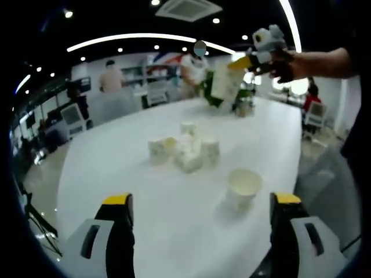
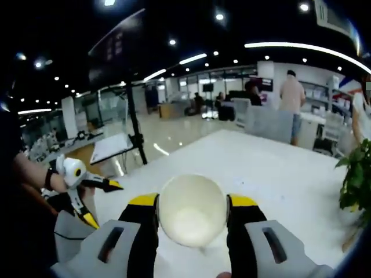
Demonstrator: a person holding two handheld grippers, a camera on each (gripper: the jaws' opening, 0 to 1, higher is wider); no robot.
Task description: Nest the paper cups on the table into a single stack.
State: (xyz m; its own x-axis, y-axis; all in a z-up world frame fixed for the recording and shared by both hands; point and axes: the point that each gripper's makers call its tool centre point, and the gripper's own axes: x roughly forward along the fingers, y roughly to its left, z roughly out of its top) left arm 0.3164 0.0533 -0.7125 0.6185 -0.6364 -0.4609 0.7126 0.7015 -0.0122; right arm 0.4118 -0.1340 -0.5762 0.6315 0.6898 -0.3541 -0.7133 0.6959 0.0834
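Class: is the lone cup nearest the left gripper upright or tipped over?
Upright: the cup stands on the table, open mouth up.

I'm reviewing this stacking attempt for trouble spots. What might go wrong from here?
The right gripper holds a paper cup by its sides, high above the table; squeezing may crush it. The clustered cups, some on their sides, could roll or scatter when touched. The lone upright cup may tip if nudged.

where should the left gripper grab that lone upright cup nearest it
Grip the lone upright cup across its side wall below the rim, coming level from the left gripper side. It stands mouth up, apart from the cluster of cups, so both flanks are free.
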